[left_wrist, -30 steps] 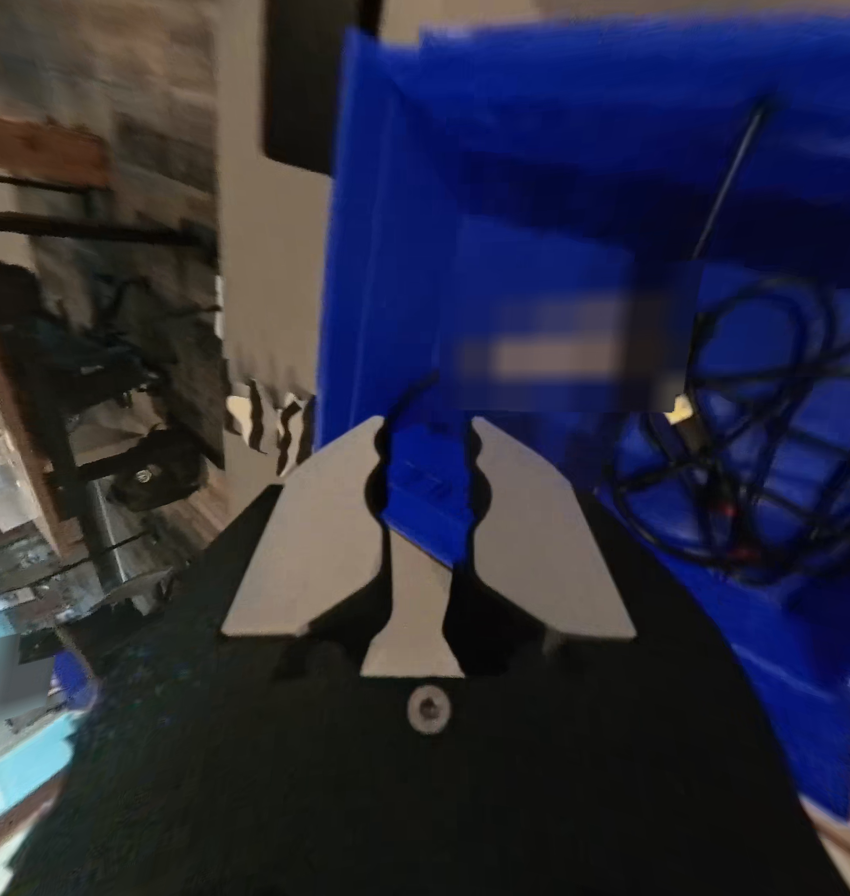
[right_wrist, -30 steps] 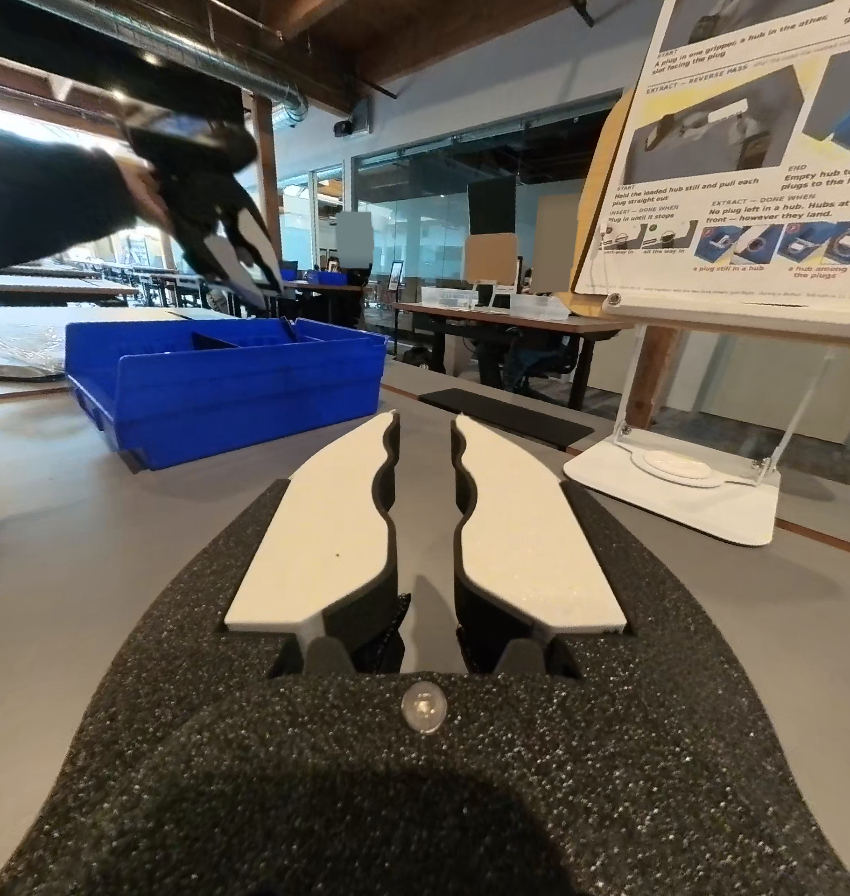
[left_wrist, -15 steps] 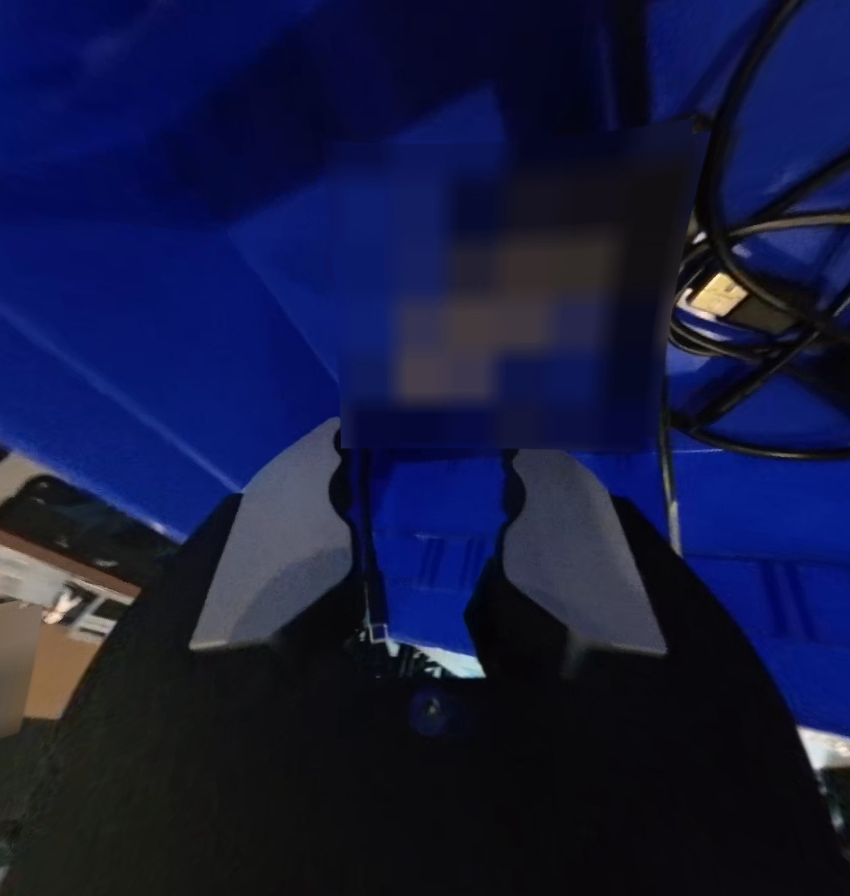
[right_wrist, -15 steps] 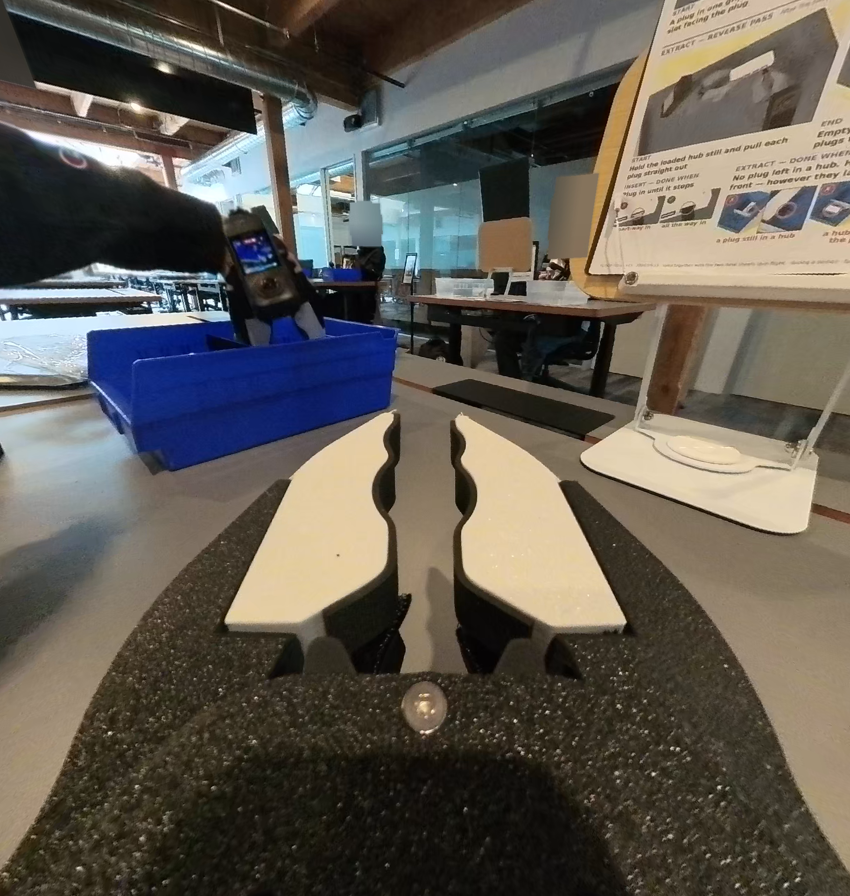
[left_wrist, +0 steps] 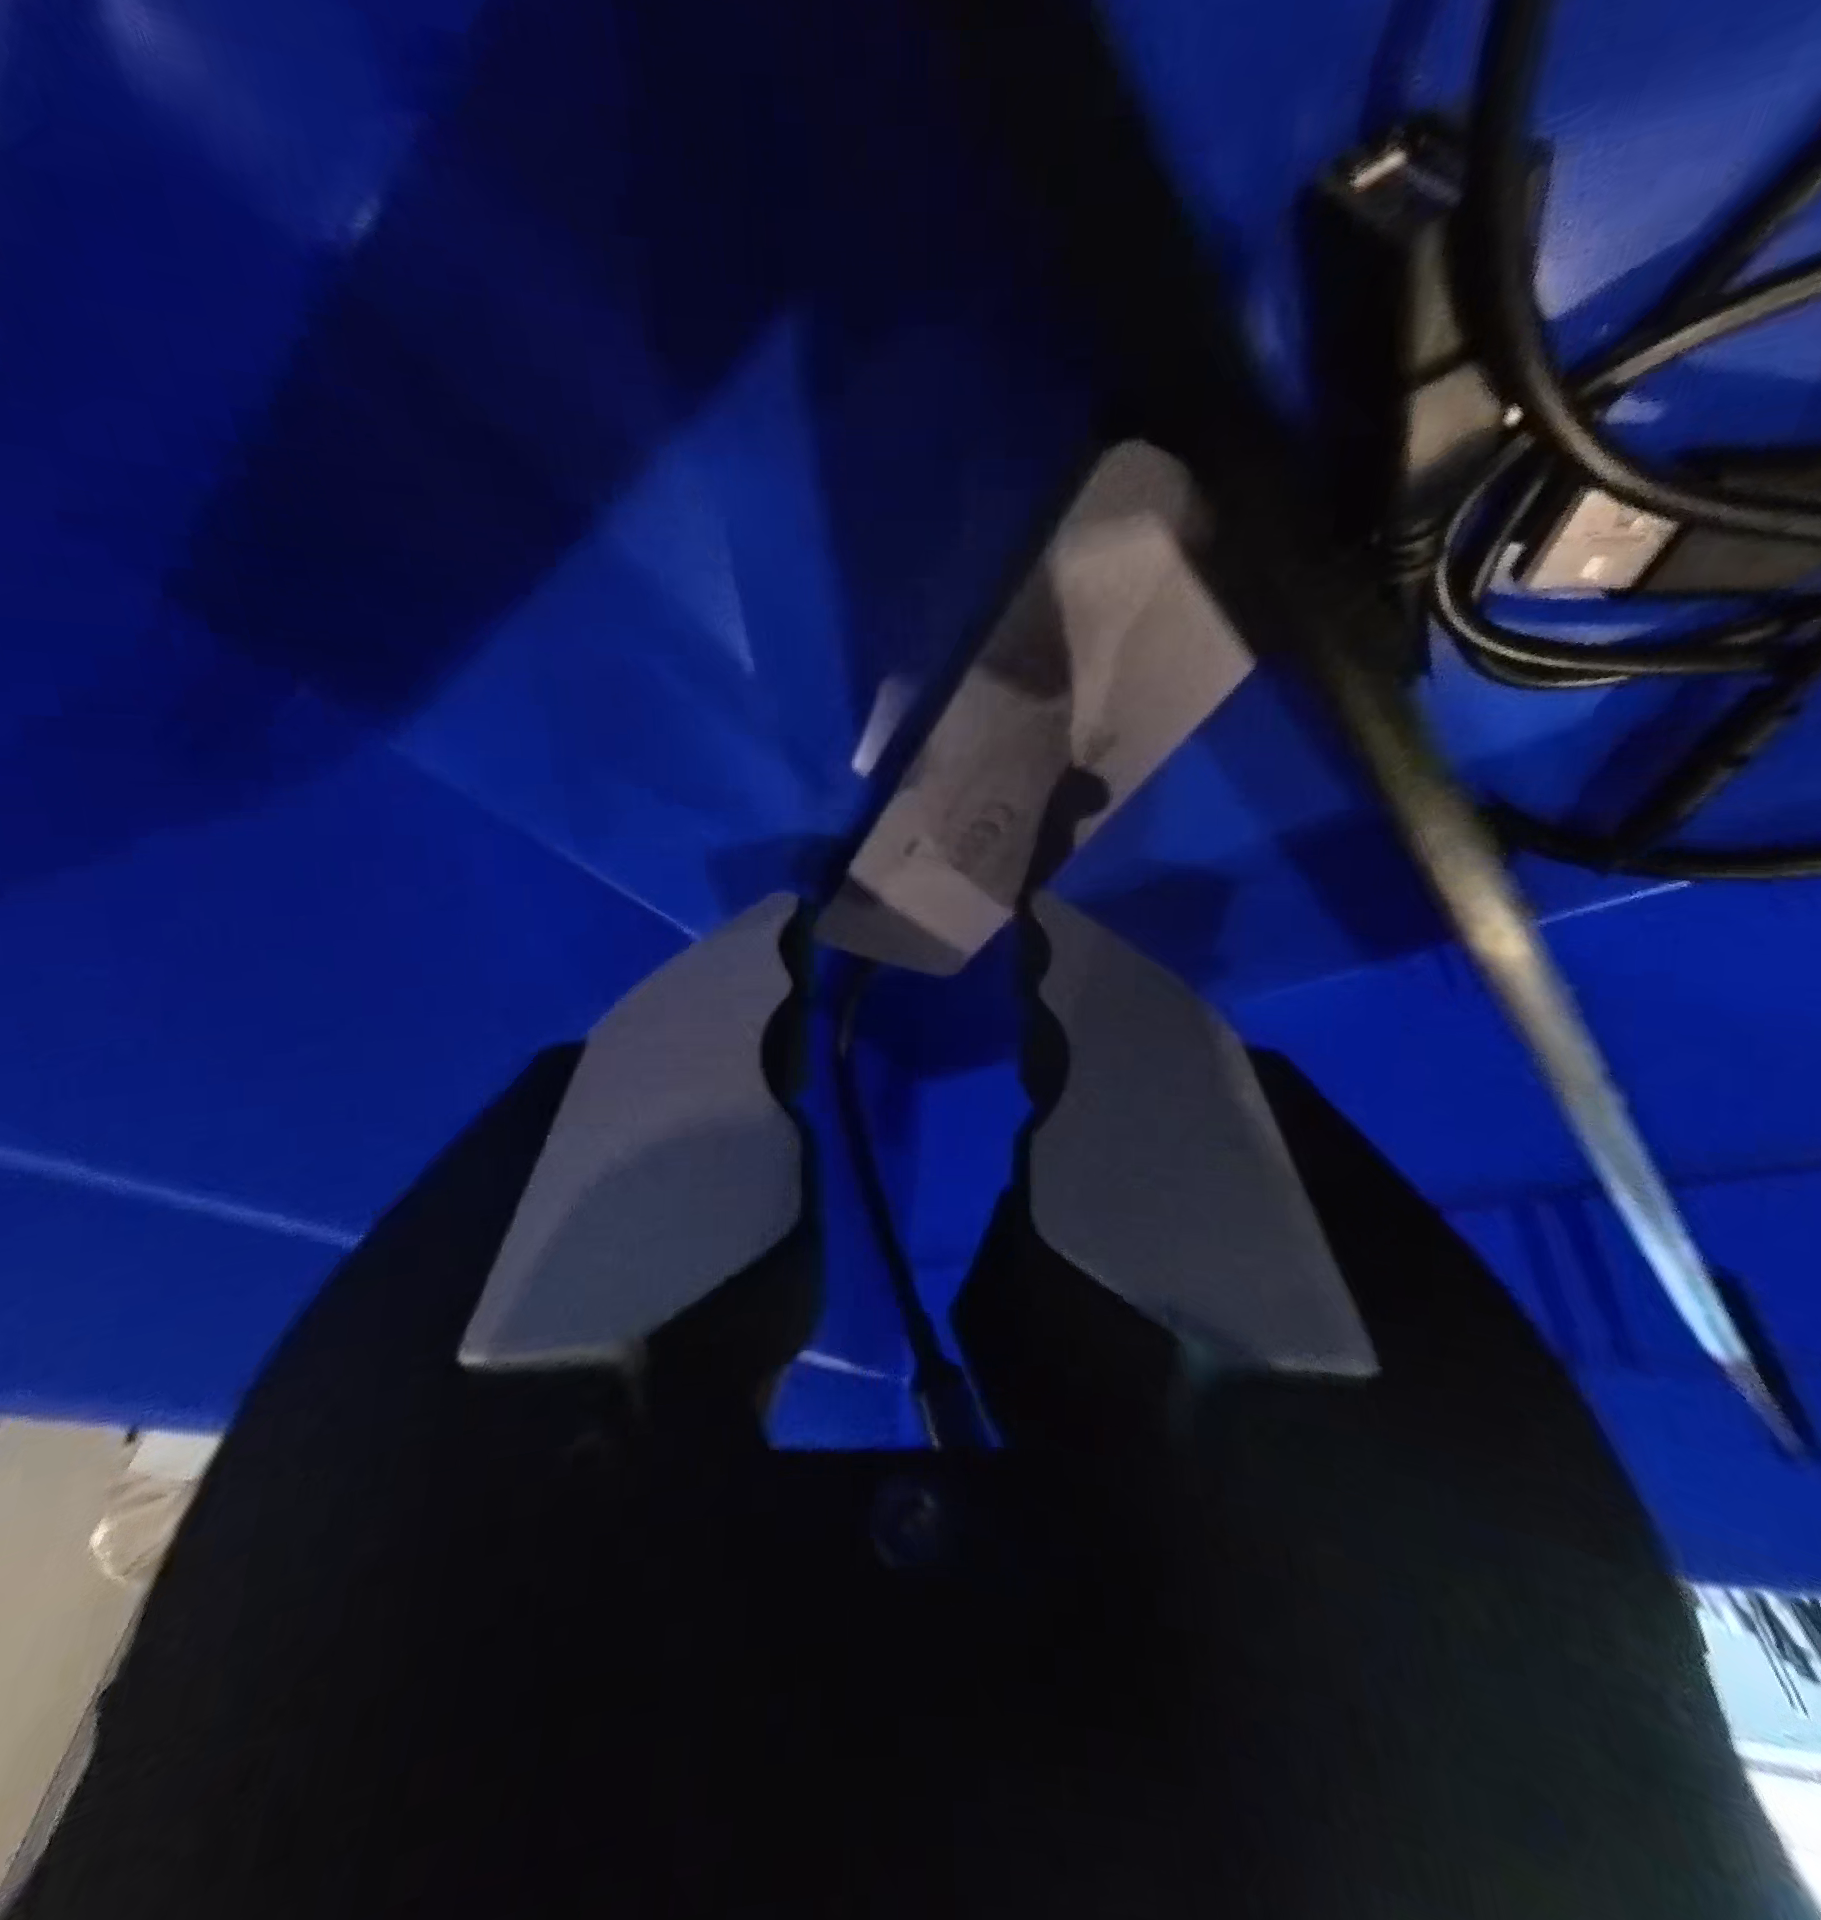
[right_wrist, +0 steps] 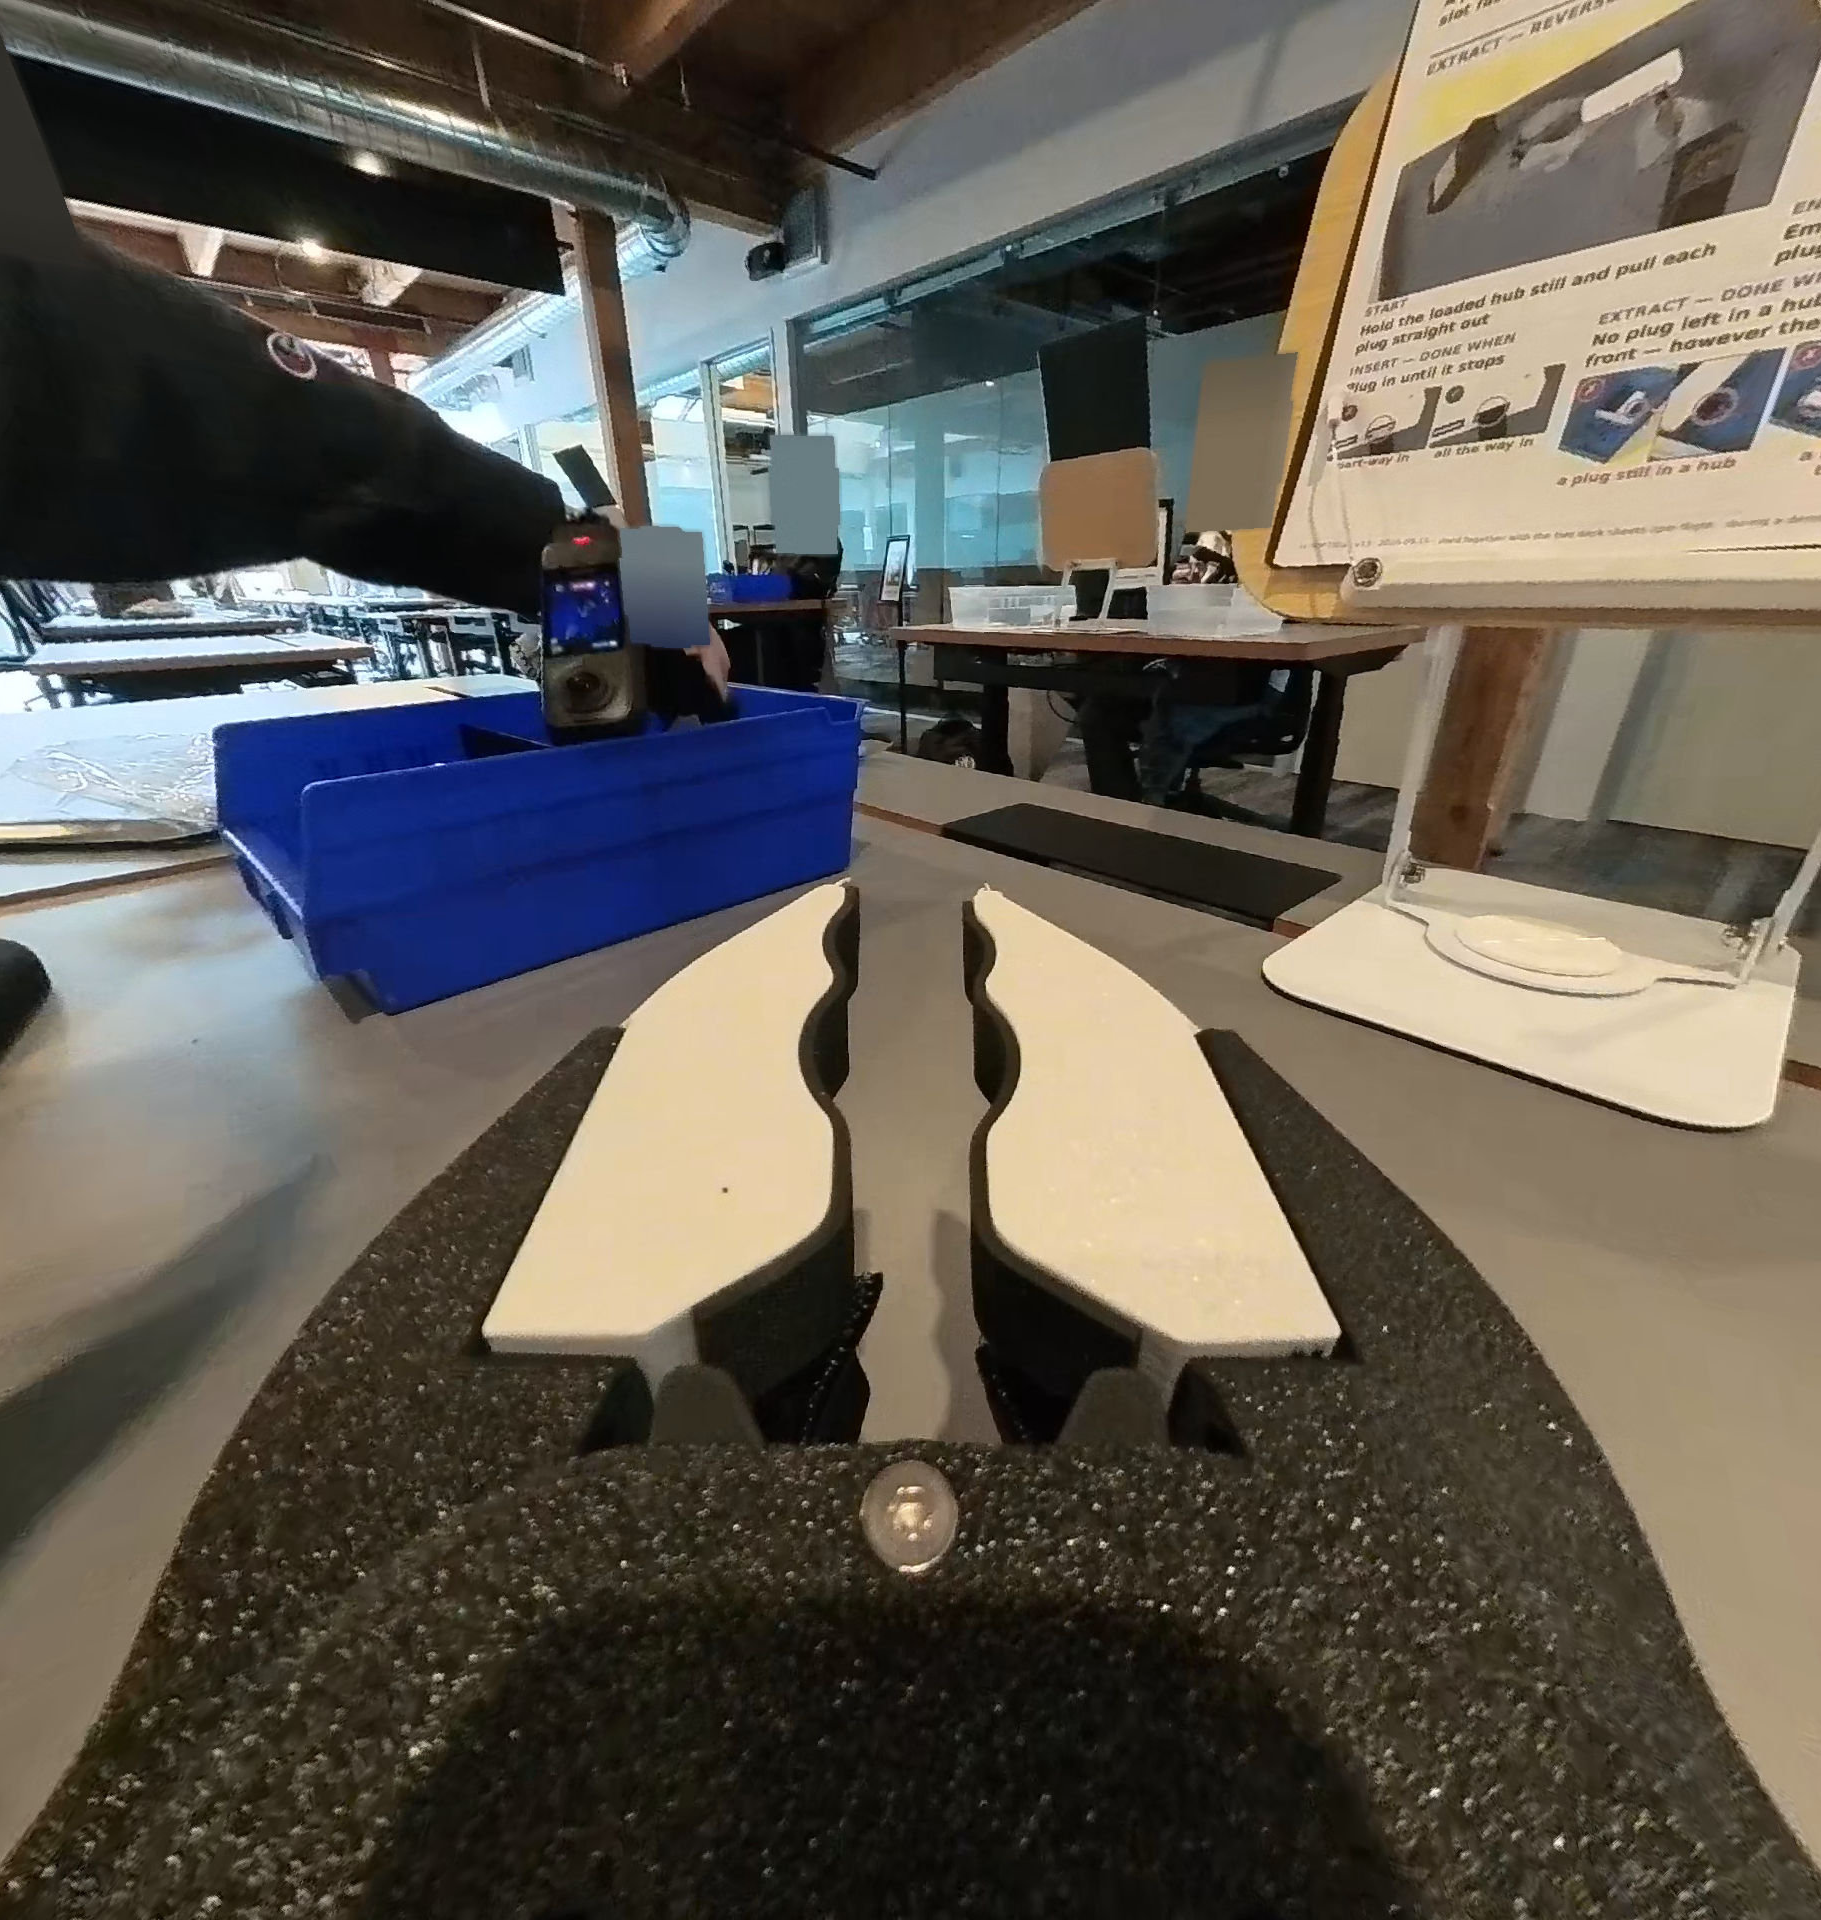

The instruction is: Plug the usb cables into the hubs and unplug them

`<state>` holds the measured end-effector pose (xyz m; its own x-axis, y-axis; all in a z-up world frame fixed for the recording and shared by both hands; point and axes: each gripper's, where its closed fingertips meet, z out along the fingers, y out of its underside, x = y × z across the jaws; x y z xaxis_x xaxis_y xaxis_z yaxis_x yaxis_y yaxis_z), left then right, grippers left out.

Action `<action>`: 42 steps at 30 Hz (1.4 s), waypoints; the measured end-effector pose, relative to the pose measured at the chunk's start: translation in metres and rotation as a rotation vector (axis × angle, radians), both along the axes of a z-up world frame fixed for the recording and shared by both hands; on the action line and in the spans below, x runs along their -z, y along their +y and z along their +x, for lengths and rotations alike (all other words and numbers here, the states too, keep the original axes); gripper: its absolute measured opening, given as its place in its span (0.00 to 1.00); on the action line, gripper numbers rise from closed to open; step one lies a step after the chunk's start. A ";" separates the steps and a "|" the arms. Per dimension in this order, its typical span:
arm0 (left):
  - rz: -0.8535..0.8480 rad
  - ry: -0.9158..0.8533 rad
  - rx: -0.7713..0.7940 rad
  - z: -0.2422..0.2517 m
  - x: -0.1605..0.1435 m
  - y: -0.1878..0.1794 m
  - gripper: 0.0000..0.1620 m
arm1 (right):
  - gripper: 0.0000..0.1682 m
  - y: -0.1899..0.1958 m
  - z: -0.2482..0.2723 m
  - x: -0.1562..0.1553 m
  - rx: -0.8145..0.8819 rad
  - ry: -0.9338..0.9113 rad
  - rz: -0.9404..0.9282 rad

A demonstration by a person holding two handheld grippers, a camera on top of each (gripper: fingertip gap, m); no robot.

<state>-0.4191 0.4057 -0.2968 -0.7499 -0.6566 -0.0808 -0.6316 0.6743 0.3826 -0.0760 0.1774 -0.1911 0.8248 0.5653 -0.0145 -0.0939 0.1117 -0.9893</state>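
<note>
In the left wrist view my left gripper (left_wrist: 916, 914) is down inside the blue bin (left_wrist: 366, 935). Its jaws are open, with the near end of a pale grey USB hub (left_wrist: 1072, 707) between the fingertips. I cannot tell whether the fingers touch it. The hub's thin black lead (left_wrist: 870, 1143) runs back between the fingers. A tangle of black USB cables (left_wrist: 1612, 644) with a plug (left_wrist: 1602, 551) lies in the compartment to the right. My right gripper (right_wrist: 911, 894) is open and empty, low over the grey table (right_wrist: 210, 1091). It sees the left gripper (right_wrist: 584, 665) reaching into the bin (right_wrist: 532, 842).
A dark divider (left_wrist: 1332, 582) separates the hub's compartment from the cables. In the right wrist view a white stand (right_wrist: 1529, 997) holding an instruction sheet is at the right. A black mat (right_wrist: 1145, 862) lies behind. A dark sleeve (right_wrist: 210, 457) stretches over the bin.
My left gripper has gone down into the bin and moved up to the hub, whose end now sits between its fingertips. My right gripper has barely moved.
</note>
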 end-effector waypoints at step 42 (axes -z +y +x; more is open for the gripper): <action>0.123 0.008 0.184 -0.014 -0.018 0.019 0.39 | 0.10 0.001 -0.001 0.002 -0.034 0.025 -0.037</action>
<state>-0.4331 0.4242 -0.2788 -0.8569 -0.4946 -0.1451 -0.4991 0.7257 0.4736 -0.0769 0.1782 -0.1929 0.8044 0.5914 -0.0562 -0.1219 0.0717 -0.9900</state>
